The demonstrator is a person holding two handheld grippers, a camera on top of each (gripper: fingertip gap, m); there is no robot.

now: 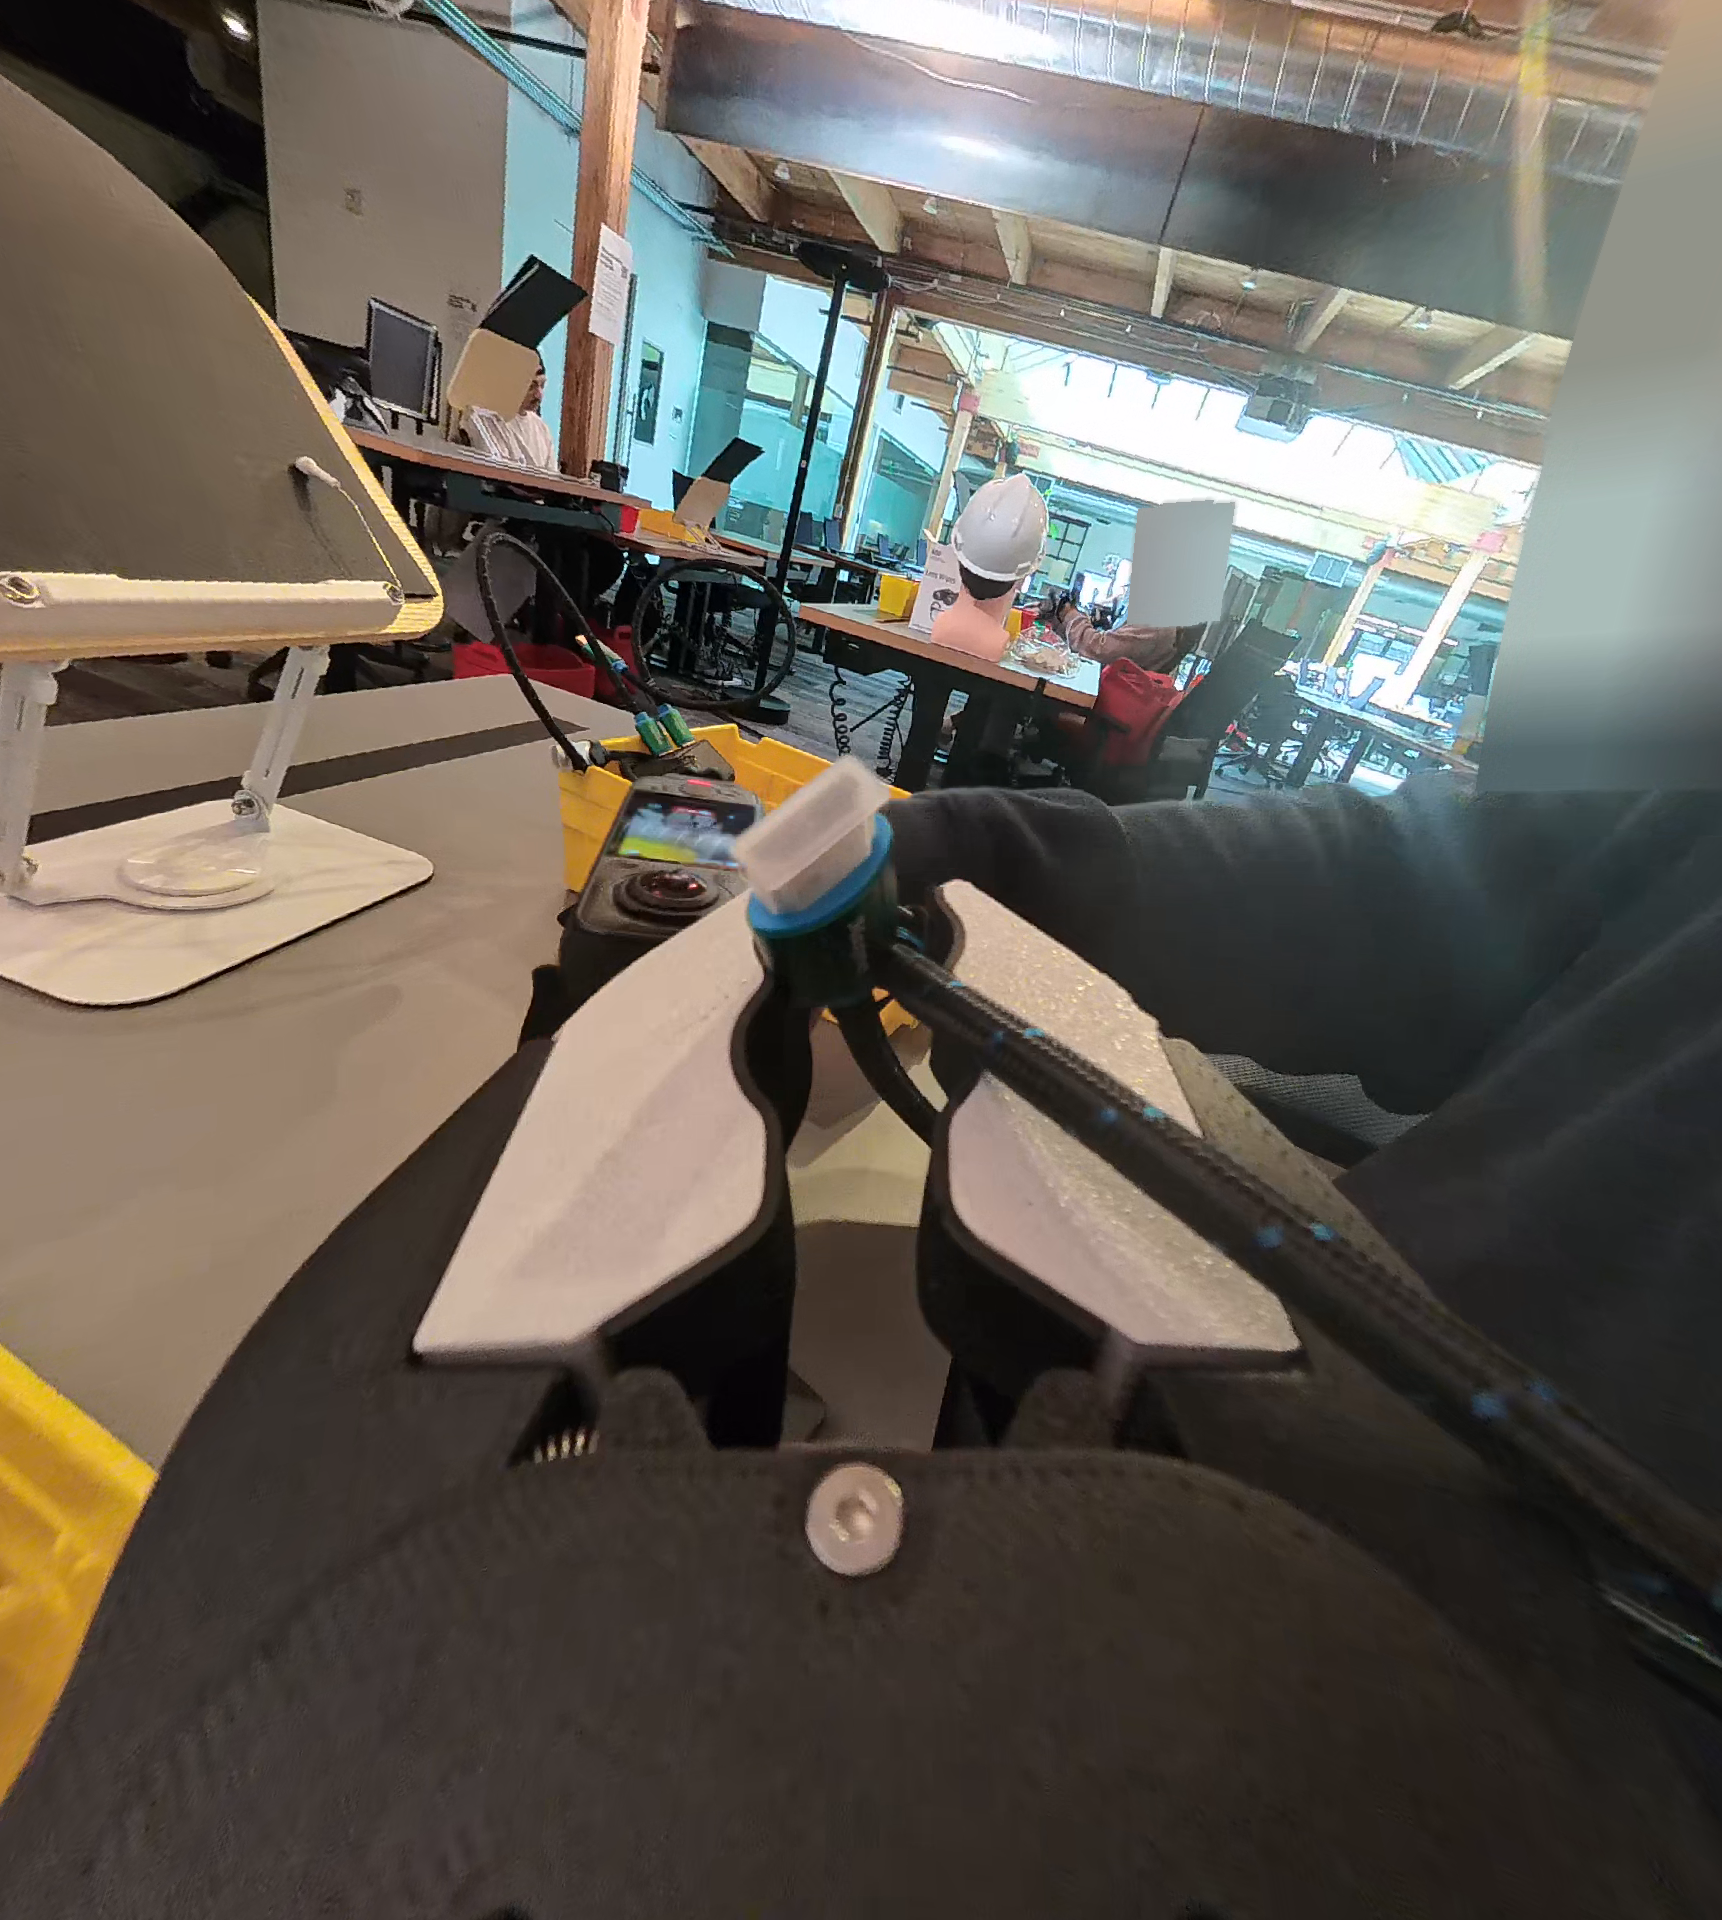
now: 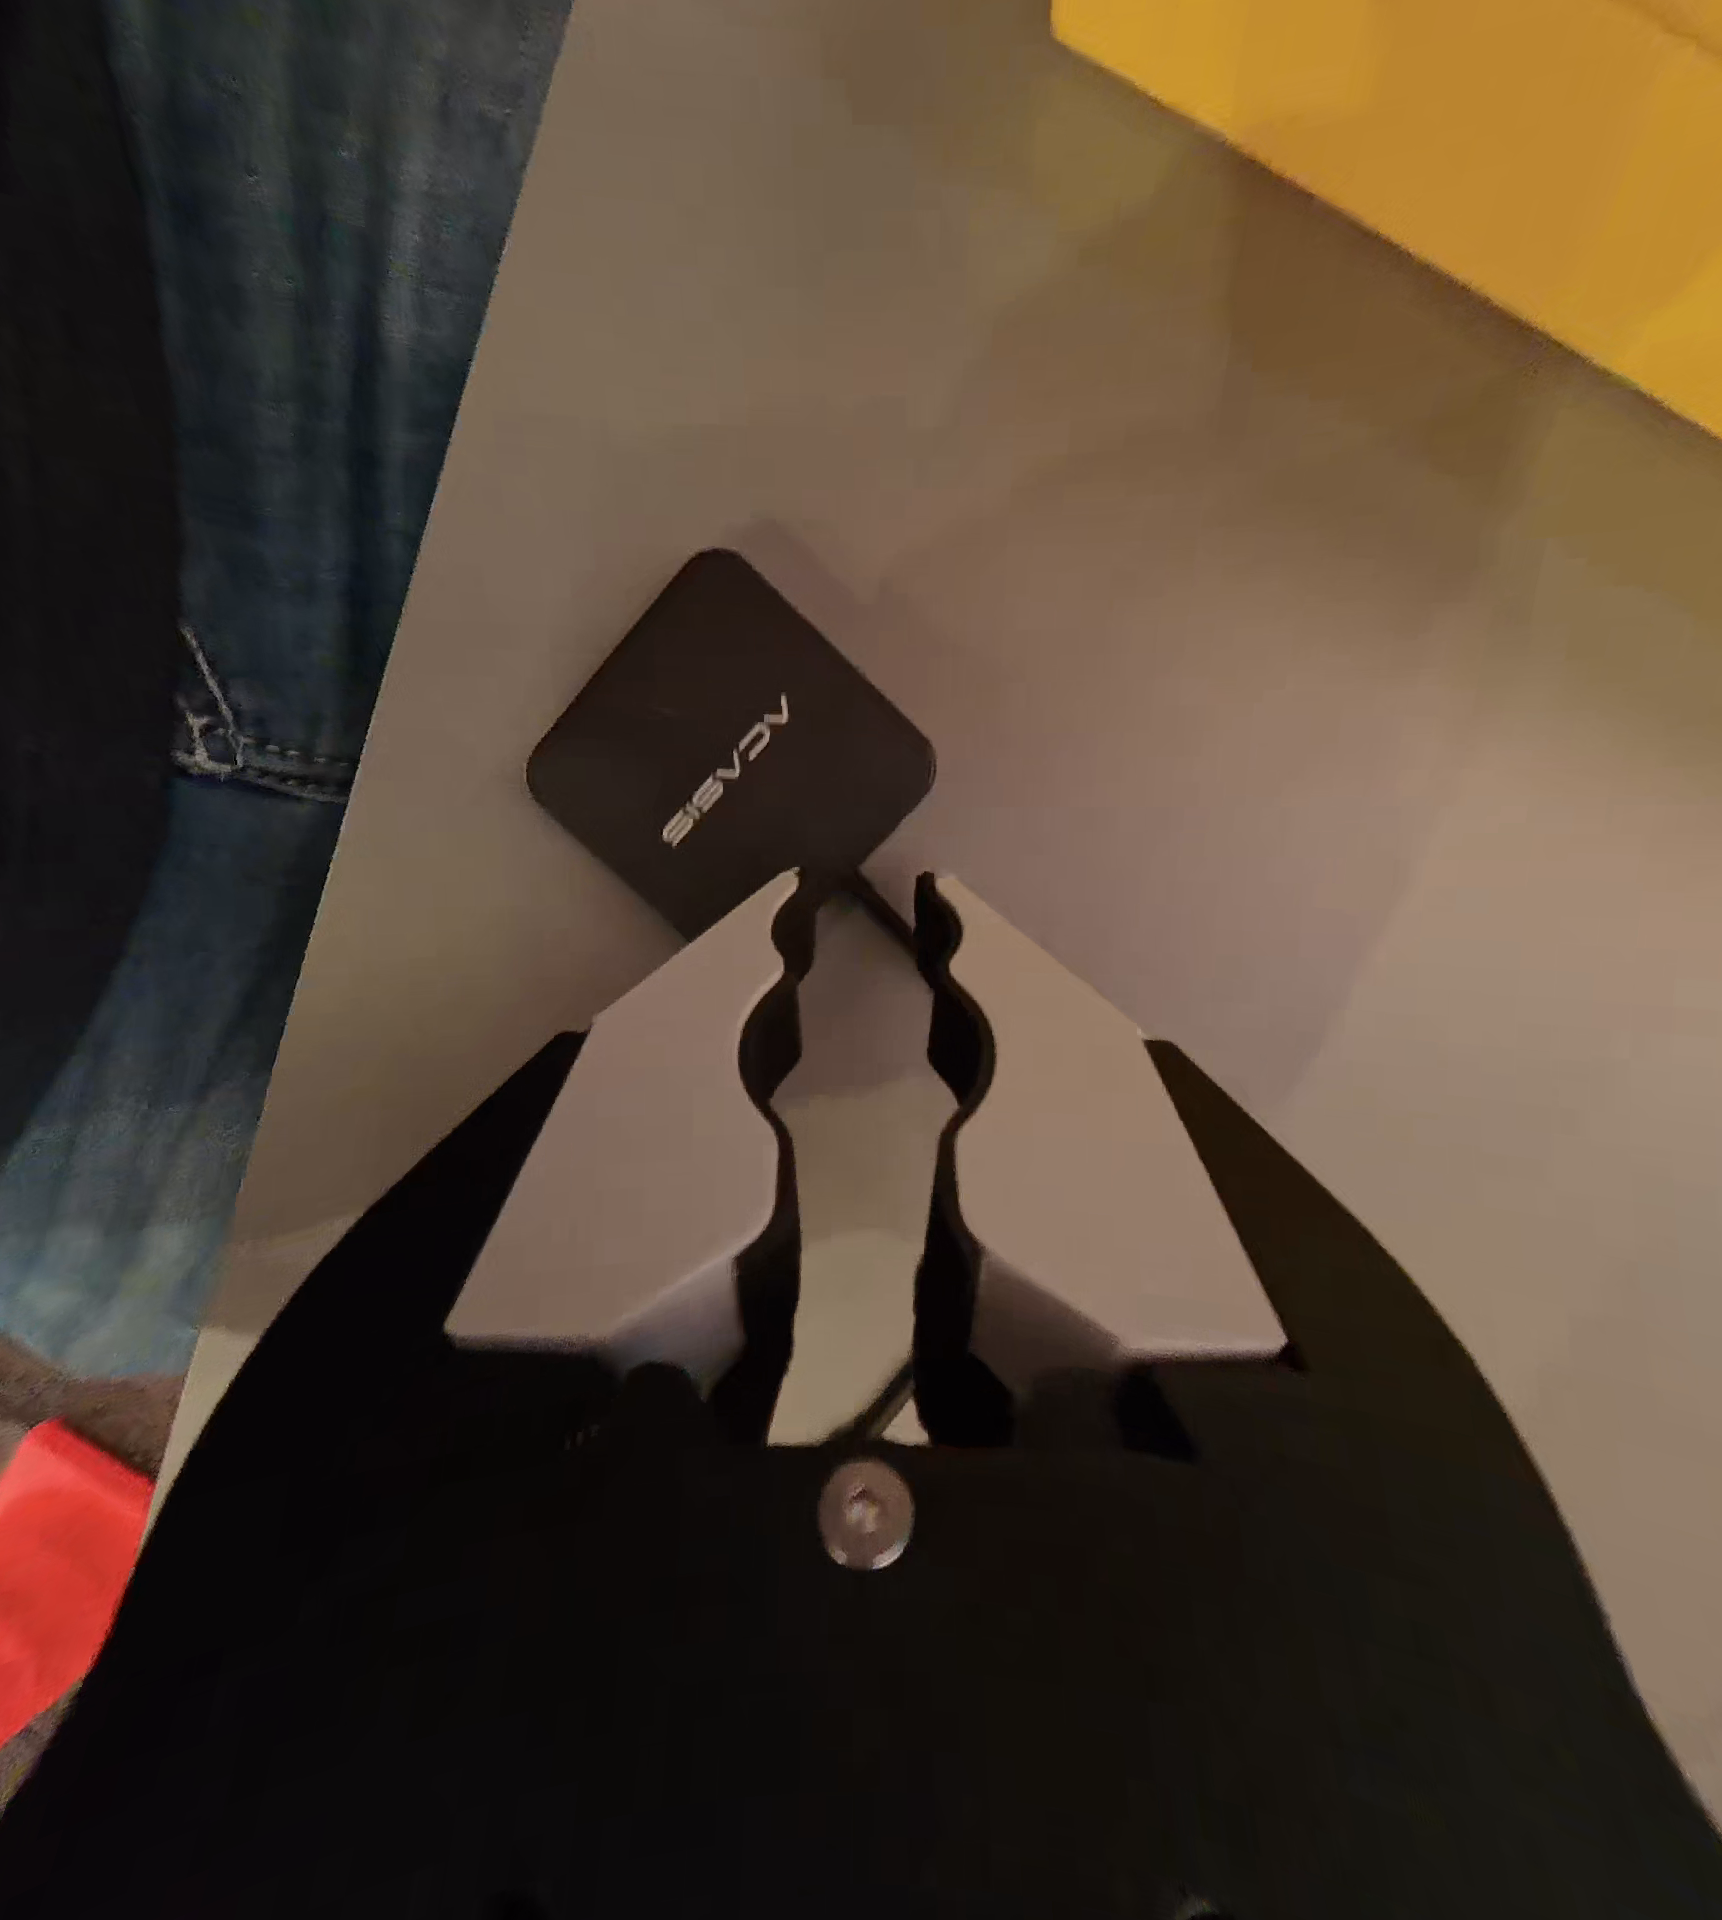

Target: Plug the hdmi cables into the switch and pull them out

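My left gripper [image 1: 841, 935] is shut on the black body of an HDMI plug [image 1: 810, 836] with a clear cap and a blue ring, held above the grey table [image 1: 213, 1122]. Its braided black cable [image 1: 1148, 1127] trails down to the right. In the right wrist view, my right gripper [image 2: 862, 883] hovers just behind the black square switch [image 2: 722, 717], which lies flat near the table edge. Its jaws stand slightly apart with nothing held. A thin black lead [image 2: 878, 906] from the switch shows on the table in the gap between them.
A white stand [image 1: 161, 894] holding a tilted board stands at the left. A yellow bin [image 1: 618, 800] ahead holds a small camera [image 1: 659, 852] and more cables [image 1: 665, 727]. Another yellow bin [image 2: 1511, 208] lies beyond the switch. A person's dark sleeve [image 1: 1356, 935] and jeans [image 2: 265, 416] are close by. The left gripper's tips are roughly 20 centimeters from the right gripper's.
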